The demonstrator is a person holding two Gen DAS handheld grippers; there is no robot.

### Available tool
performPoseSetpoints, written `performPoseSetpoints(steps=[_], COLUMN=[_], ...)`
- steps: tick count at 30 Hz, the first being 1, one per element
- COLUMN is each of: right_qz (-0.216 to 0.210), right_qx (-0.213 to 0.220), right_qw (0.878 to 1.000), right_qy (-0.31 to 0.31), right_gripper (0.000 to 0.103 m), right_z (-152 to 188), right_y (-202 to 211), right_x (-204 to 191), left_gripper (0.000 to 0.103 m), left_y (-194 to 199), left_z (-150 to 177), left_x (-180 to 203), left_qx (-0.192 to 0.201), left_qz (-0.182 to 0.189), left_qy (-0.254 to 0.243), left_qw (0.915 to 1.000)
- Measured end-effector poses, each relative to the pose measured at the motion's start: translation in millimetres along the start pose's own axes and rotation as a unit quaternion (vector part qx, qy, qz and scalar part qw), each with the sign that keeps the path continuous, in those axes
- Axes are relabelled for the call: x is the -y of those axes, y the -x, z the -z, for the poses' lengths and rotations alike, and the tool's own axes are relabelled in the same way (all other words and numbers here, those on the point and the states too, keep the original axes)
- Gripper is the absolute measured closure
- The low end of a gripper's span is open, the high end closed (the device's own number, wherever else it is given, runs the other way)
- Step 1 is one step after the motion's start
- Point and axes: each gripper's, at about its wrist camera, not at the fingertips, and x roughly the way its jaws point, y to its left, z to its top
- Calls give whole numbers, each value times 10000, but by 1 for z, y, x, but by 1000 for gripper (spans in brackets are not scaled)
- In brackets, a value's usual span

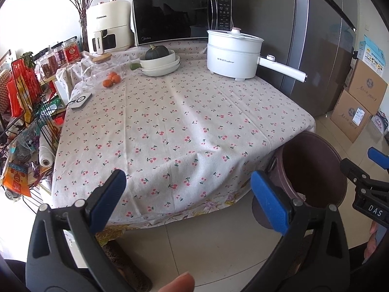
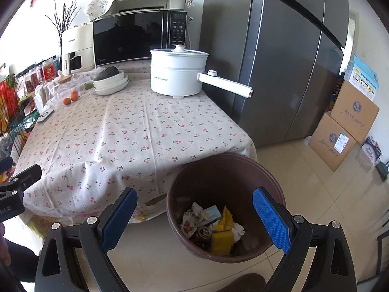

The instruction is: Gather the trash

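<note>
Left claw [image 1: 188, 199]: jaws spread wide, blue pads bare, nothing between them; held low over the near edge of the table [image 1: 170, 121], the right pad in front of the bin's rim. A fingertip [image 1: 178, 283] shows at the bottom of the left wrist view.

Right claw [image 2: 194, 216]: jaws spread wide, nothing held; poised above and in front of the bin, its right pad overlapping the bin's rim in the right wrist view.

Bin [image 2: 245, 168]: brown, round, open-topped; stands on the tiled floor [image 2: 304, 170] at the table's near right corner, rim just beside the hanging tablecloth.

Trash [image 2: 214, 226]: lies at the bottom of the bin. Contents: crumpled wrappers, a drink can [image 2: 203, 231], a yellow sponge [image 2: 220, 242], white tissue [image 2: 237, 230], a yellow packet.

Table: covered with a cherry-print cloth; centre and near half bare.

Far edge of table:
- white electric pot [image 1: 233, 53], lidded, handle pointing right
- stacked white dishes [image 1: 161, 65] with a dark green squash [image 1: 156, 52] on top
- small oranges [image 1: 112, 79]
- microwave [image 1: 182, 17]
- cream air fryer [image 1: 109, 26]

Left edge: small white device [image 1: 81, 100].

Right of table: grey fridge [image 2: 279, 60]; cardboard boxes [image 2: 345, 126] stacked on the floor beyond it.

Left of table: wire rack [image 1: 26, 112] of packets and jars.
</note>
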Motion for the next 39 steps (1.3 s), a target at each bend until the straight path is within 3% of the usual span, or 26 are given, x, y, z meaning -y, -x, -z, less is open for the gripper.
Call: performPoseSetpoints(steps=[39], right_qz=[27], right_qx=[-9], right_qw=[10000], right_qy=[-21], right_gripper=[6], right_z=[0], right_y=[-1], right_x=[3], left_gripper=[1], left_y=[9], left_z=[-4], left_x=[3], left_qx=[154], left_qz=[65], left_qy=[4], left_qw=[9999])
